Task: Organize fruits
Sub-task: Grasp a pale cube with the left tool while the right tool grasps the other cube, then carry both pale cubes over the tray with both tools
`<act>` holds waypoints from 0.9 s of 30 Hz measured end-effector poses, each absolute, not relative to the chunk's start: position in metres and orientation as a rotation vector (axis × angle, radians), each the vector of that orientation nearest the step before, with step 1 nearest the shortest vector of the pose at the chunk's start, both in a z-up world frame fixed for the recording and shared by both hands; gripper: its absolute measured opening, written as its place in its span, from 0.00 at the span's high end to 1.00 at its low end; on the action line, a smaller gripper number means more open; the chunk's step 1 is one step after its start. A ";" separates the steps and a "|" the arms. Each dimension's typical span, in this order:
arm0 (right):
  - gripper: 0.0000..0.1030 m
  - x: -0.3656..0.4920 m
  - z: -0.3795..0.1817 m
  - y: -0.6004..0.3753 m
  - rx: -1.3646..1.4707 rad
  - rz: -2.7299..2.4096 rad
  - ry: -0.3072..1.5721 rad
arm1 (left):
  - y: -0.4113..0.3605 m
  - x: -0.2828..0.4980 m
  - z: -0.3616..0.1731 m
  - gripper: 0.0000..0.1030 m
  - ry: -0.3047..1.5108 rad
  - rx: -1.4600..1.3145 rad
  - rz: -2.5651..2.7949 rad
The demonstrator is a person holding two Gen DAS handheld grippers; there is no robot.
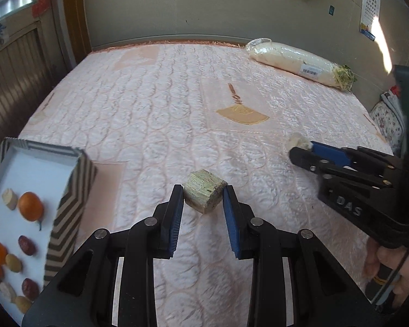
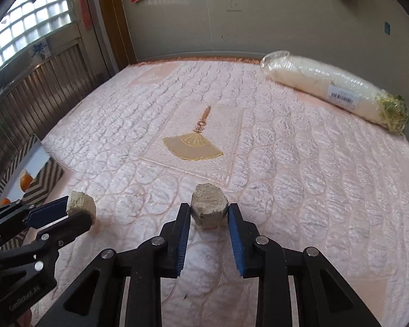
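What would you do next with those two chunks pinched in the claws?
Probably carry the left gripper with its chunk over to the striped box at its left, where the other fruit pieces lie, and let go there. The right gripper also grips a chunk, so it could follow.

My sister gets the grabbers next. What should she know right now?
Left gripper: shut on a pale chunk, near the tray.
Right gripper: shut on a second chunk, above the quilted cover.
Tray, at the left: already holds orange fruits, red dates and other small pieces.
Wrapped white radish: lies at the far right of the cover, untouched.
Left to do: probably drop both chunks into the tray. Whether the radish belongs there too is unclear.
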State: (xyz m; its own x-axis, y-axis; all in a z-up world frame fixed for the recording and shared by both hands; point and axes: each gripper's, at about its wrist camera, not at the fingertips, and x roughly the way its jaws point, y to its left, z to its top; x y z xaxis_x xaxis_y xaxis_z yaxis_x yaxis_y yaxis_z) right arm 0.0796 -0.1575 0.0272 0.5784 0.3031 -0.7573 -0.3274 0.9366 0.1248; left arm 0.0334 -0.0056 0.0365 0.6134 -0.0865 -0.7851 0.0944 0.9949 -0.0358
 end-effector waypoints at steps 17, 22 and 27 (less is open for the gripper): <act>0.74 -0.041 0.079 -0.086 0.006 0.478 0.739 | 0.071 -0.046 0.066 0.72 0.810 0.029 0.033; 0.74 -0.055 0.079 -0.055 -0.009 0.535 0.744 | 0.095 -0.058 0.071 0.72 0.804 0.010 0.071; 0.74 -0.063 0.084 -0.024 -0.039 0.586 0.736 | 0.120 -0.067 0.076 0.72 0.792 -0.003 0.113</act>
State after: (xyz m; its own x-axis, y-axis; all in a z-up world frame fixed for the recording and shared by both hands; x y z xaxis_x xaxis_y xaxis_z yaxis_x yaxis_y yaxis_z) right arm -0.0633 -0.0243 0.0840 0.5888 0.4899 -0.6429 -0.5167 0.8398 0.1668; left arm -0.0674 0.1201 0.0760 0.6967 0.1003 -0.7103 -0.1029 0.9939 0.0394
